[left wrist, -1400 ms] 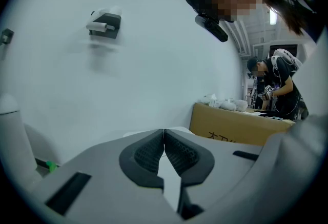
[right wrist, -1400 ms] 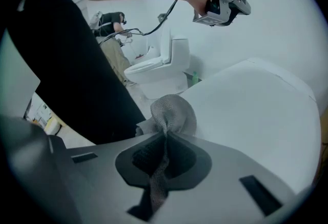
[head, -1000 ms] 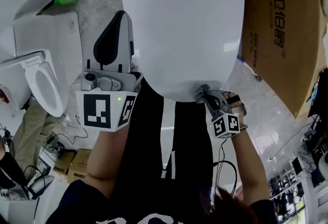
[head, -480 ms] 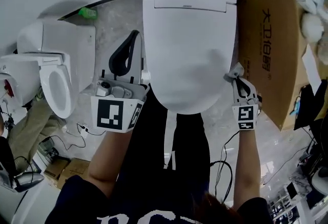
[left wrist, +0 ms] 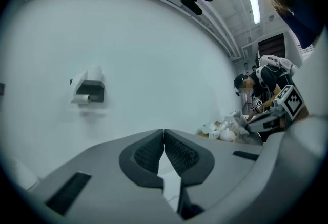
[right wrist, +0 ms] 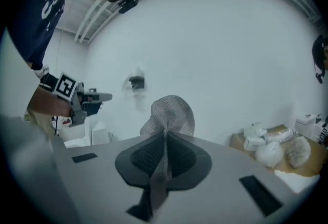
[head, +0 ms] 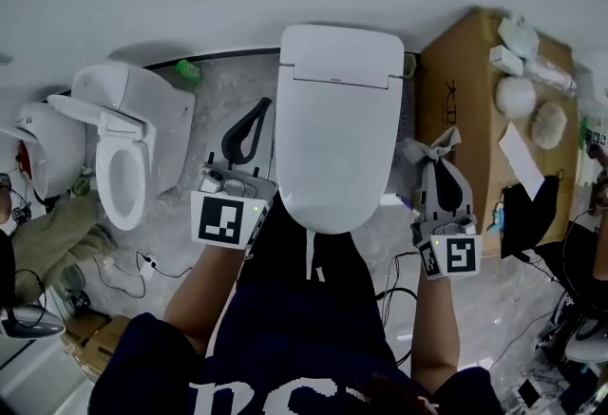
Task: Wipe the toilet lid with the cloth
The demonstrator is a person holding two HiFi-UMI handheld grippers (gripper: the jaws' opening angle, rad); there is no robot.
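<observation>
In the head view the white toilet with its lid (head: 332, 128) down stands in the middle. My left gripper (head: 258, 111) hovers beside the lid's left edge, shut and empty; in the left gripper view its pads (left wrist: 177, 154) meet with nothing between them. My right gripper (head: 440, 159) hangs to the right of the bowl, clear of the lid, shut on a grey mesh cloth (head: 429, 147). In the right gripper view the cloth (right wrist: 171, 113) bunches above the closed jaws and a strip trails down between them.
A second toilet (head: 123, 166) with its seat open stands at the left. At the right sits a cardboard box (head: 465, 90) with white bundles (head: 518, 95) on top. Cables (head: 142, 263) lie on the floor at lower left. The person's legs stand just before the bowl.
The head camera has pulled back and up. The right gripper with the cloth has left the lid's front edge and moved out to the right; the left gripper stayed beside the lid.
</observation>
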